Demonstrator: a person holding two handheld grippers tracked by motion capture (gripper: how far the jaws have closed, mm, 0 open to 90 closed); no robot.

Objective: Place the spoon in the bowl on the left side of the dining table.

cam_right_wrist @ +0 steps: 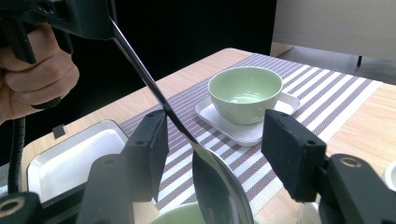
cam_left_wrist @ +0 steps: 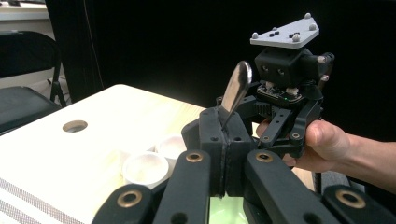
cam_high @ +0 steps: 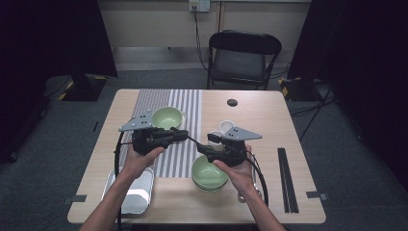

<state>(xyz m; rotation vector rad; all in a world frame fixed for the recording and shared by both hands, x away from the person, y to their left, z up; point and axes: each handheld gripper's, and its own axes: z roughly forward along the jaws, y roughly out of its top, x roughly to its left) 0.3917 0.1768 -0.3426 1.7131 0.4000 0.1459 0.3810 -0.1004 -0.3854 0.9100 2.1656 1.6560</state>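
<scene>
Over wood table (cam_high: 250,108) with striped mat (cam_high: 185,103), dark room: left gripper (cam_high: 185,135) clamped on spoon (cam_right_wrist: 154,93); right gripper (cam_high: 202,148) jaws wide, spoon between, untouched.

Two handheld grippers of matte black plastic: the left gripper (cam_high: 179,135) and right gripper (cam_high: 202,147) each carry a grey three-cornered plate studded with pale knobs, brass-ringed pivots along the linkages, and a black cable trailing toward 6 o'clock. The person's forearms are bare.
</scene>
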